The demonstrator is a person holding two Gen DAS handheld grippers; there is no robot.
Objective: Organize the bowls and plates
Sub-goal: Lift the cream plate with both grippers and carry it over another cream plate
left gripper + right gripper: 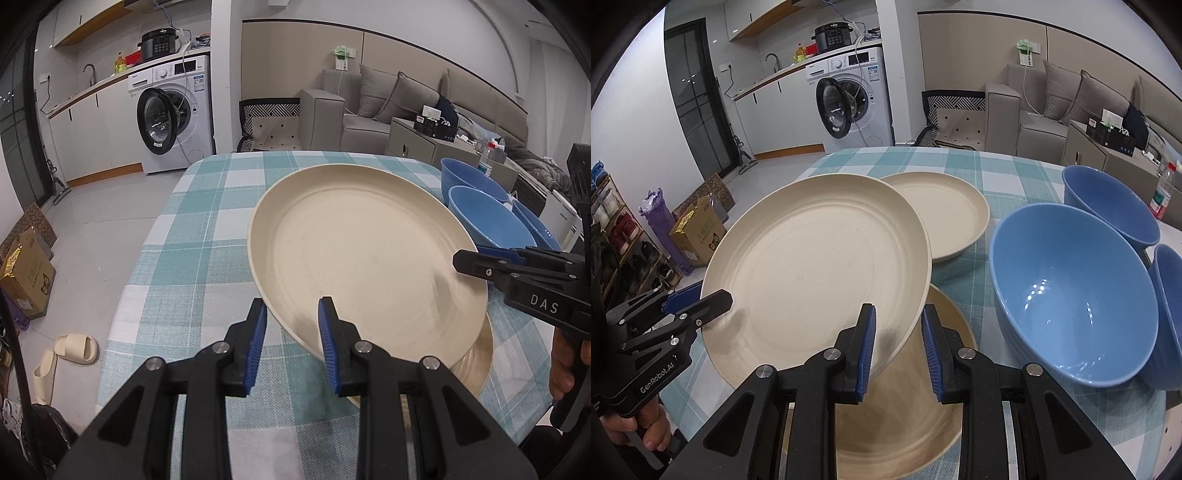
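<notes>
A cream plate (365, 254) (816, 266) hangs tilted above the checked table. My left gripper (291, 347) has its jaws apart, one on each side of the plate's near rim. My right gripper (899, 350) likewise straddles the opposite rim with its jaws apart. Each gripper shows side-on in the other's view, the right (469, 262) and the left (713, 299) at the plate's edge. A second cream plate (908, 406) (476, 365) lies under it. A third plate (945, 218) lies further back. Three blue bowls (1075, 288) (487, 218) stand at the right.
The table (207, 236) has a teal checked cloth. Beyond its left edge are floor, slippers (74, 347) and cardboard boxes (26, 273). A washing machine (177, 114) and a sofa (388, 103) stand behind. A plastic bottle (1161, 195) stands past the bowls.
</notes>
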